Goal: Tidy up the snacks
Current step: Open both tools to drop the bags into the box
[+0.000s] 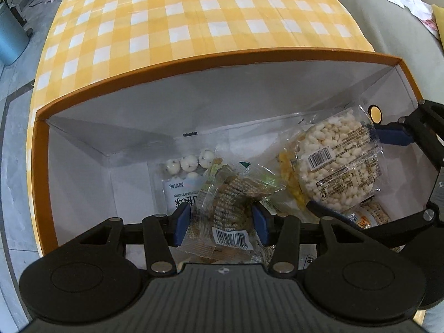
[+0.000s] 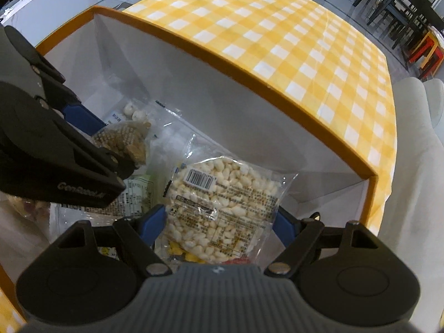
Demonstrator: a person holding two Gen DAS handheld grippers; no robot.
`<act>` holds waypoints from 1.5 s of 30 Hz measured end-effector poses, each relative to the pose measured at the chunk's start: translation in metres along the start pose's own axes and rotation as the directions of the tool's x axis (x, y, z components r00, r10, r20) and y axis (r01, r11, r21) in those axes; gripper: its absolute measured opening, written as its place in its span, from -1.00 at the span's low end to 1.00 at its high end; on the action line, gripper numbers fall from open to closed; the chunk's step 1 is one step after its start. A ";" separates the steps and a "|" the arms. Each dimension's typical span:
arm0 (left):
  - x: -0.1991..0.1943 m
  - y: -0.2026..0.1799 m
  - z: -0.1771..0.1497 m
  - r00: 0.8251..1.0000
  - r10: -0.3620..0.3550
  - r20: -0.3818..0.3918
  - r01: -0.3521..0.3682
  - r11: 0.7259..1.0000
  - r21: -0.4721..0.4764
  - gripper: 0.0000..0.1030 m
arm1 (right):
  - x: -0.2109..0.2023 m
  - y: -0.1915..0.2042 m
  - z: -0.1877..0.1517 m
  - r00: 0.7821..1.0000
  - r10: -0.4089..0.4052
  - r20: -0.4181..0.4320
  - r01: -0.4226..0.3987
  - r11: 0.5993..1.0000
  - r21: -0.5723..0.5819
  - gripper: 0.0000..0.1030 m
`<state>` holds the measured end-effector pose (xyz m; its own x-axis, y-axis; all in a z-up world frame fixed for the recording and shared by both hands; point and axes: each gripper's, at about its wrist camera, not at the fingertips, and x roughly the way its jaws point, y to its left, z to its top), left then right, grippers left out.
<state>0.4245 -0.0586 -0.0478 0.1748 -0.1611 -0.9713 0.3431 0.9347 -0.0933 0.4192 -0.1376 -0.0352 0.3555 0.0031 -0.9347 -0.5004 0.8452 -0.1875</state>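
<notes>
Tablecloth: yellow-and-white checked cloth (image 1: 194, 19) covered the table under the orange-rimmed box (image 1: 194, 62).
Left gripper (image 1: 222, 223): down in the box, blue pads pressed on a clear-wrapped brown snack bar (image 1: 222, 208).
Right gripper (image 2: 219, 222): jaws wide, clamping the puffed rice cake packet (image 2: 219, 197).
Beside them: white hawthorn-ball bag (image 1: 183, 174) on the box floor.

Both wrist cameras look steeply down from close up into the same white-lined orange cardboard box (image 1: 177, 68) (image 2: 249, 83) on the yellow checked tablecloth (image 1: 194, 14) (image 2: 277, 22).
</notes>
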 end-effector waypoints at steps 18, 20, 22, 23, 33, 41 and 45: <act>-0.035 -0.010 -0.008 0.995 0.024 0.093 -0.026 0.999 0.020 0.13 | -0.024 0.003 -0.002 0.998 -0.004 0.066 0.005 1.000 -0.013 0.65; -0.038 -0.010 -0.009 0.996 0.017 0.092 -0.019 1.000 0.022 0.13 | -0.027 0.004 -0.003 0.998 -0.006 0.066 0.007 1.000 -0.014 0.65; -0.041 -0.011 -0.010 0.997 0.013 0.073 -0.015 1.000 0.022 0.13 | -0.031 0.004 -0.004 0.998 -0.009 0.057 0.010 1.000 -0.008 0.65; -0.043 -0.011 -0.011 0.998 0.011 0.061 -0.012 1.000 0.015 0.13 | -0.032 0.003 -0.003 0.999 -0.010 0.048 0.009 1.000 0.006 0.65; -0.083 -0.009 -0.031 0.999 -0.030 0.043 0.030 1.000 0.009 0.14 | -0.075 0.011 -0.008 0.999 0.010 0.036 -0.011 0.999 0.036 0.65; -0.116 -0.018 -0.068 0.999 -0.016 0.036 0.014 0.999 0.049 0.14 | -0.118 0.022 -0.031 0.999 0.039 0.030 -0.040 0.999 0.028 0.65; -0.131 -0.025 -0.089 0.999 -0.034 0.037 0.031 0.997 0.066 0.14 | -0.132 0.036 -0.047 0.999 0.049 0.017 -0.050 0.999 0.015 0.64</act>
<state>0.3105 -0.0327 0.0624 0.1968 -0.2040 -0.9590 0.4090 0.9060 -0.1089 0.3168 -0.1331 0.0676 0.3436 0.0538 -0.9376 -0.5052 0.8522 -0.1362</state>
